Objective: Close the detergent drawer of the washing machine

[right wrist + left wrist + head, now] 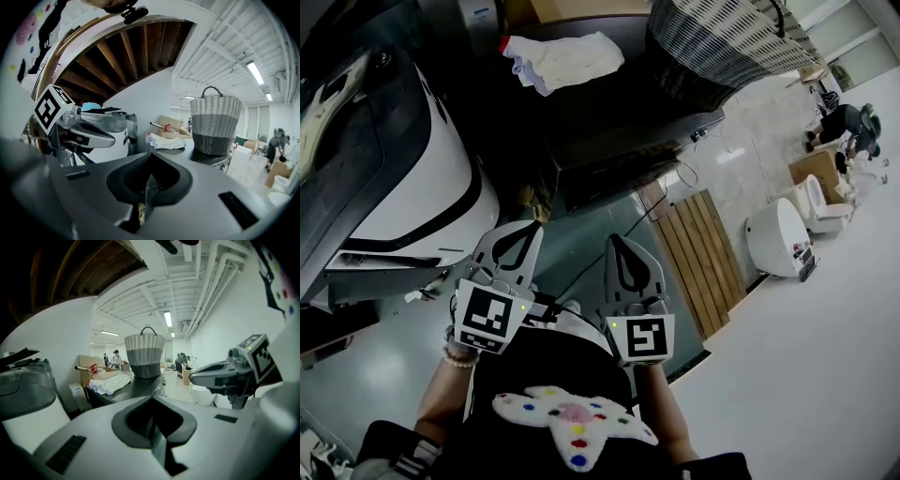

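The white washing machine (403, 178) with a dark lid stands at the left of the head view. A grey flat part (384, 281) juts from its near side; I cannot tell whether this is the detergent drawer. My left gripper (525, 228) and right gripper (618, 241) hover side by side over the floor, to the right of the machine, touching nothing. Both are shut and hold nothing. In the left gripper view its jaws (152, 398) meet and the machine (28, 399) lies far left. In the right gripper view the jaws (150, 154) meet too, and the machine (110, 147) shows behind the left gripper (91, 131).
A dark table (609, 141) ahead carries folded white towels (562, 58) and a wicker basket (722, 42). A wooden slat board (703, 258) and white round fixtures (780, 239) lie to the right. People (180, 363) work in the background.
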`<state>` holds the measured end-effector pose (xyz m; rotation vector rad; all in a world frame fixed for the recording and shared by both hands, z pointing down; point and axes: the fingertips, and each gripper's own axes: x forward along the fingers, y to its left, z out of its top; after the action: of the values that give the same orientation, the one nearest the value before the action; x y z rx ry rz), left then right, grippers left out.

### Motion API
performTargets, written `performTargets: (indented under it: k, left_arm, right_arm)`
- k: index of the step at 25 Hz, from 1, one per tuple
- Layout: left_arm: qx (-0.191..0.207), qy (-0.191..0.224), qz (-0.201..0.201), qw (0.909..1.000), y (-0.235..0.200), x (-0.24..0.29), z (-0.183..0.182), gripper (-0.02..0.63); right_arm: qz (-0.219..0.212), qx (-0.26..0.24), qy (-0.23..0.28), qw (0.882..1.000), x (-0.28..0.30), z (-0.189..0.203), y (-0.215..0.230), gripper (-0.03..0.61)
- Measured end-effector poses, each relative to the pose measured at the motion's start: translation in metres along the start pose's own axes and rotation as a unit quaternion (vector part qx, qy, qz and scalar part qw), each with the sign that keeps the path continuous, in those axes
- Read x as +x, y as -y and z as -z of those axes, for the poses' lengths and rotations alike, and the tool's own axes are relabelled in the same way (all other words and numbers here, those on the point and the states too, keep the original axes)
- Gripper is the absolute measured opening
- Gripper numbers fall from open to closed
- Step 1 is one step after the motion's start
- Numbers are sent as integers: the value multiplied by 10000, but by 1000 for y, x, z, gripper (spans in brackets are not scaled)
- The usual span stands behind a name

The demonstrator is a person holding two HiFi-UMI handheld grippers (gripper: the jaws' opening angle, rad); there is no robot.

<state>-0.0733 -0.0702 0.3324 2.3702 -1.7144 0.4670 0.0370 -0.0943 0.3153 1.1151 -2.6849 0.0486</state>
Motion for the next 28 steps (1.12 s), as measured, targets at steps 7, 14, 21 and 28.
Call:
performTargets:
  k: [7,14,21,28]
  left_arm:
    - [2,-24,-29,10000,2,-1,3,11]
    - [2,-30,-57,10000,3,-5,4,11]
    - [-10,-31,-60,10000,4,-7,6,11]
    - [-1,-31,-60,10000,5,-10,7,11]
  right_arm:
    - [-4,56,30,10000,-3,0,0,3]
    - [-34,53,28,10000,-6,0,-3,3]
    - [-83,60,-2,9999,-7,3,-9,5]
    - [-130,65,-34,9999,-9,6,-14,3]
